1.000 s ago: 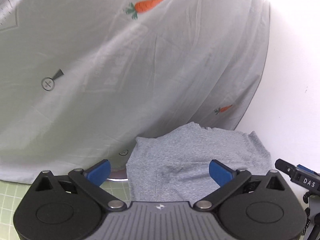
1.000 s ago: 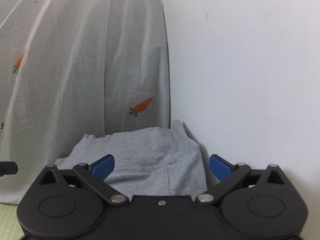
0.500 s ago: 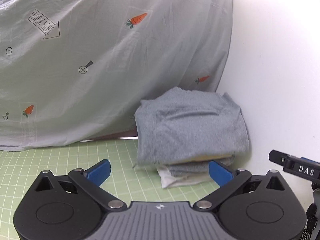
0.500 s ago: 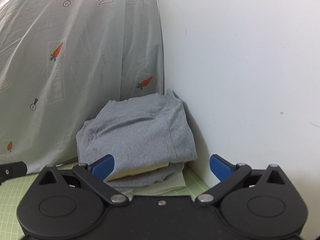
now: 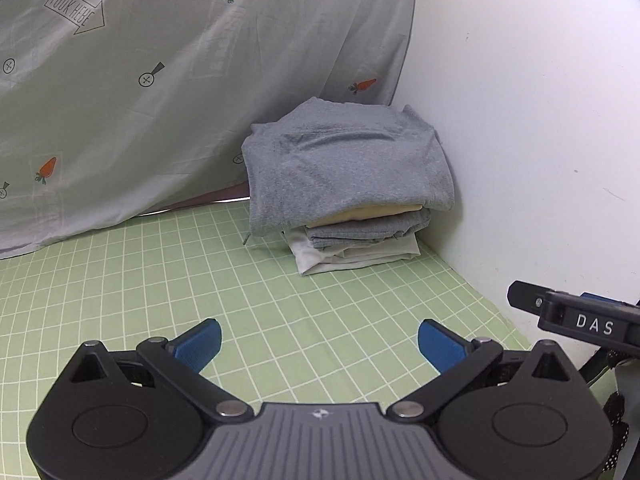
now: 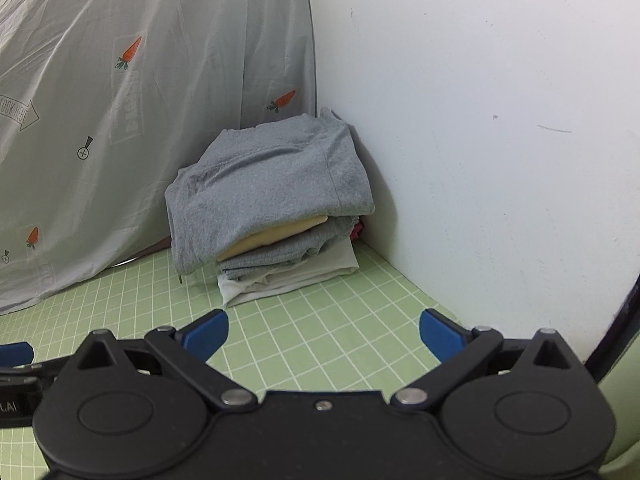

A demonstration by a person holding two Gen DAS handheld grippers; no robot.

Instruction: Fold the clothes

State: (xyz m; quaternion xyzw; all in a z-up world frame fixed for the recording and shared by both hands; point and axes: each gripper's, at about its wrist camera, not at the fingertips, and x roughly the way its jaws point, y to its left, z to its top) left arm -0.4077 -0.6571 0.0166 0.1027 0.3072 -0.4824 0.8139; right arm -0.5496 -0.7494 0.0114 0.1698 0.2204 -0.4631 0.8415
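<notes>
At the far corner of the desk [image 5: 320, 312], against the wall, we count one stack of folded clothes [image 5: 348, 184]: four layers, grey on top, then yellow, grey, white. Our left tongs [image 5: 318, 344] and right tongs [image 6: 323, 330] hang released, both empty, well apart from it.

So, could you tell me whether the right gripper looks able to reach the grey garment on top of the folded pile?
Probably yes. The right gripper is open, and only bare green mat lies between it and the grey garment.
</notes>
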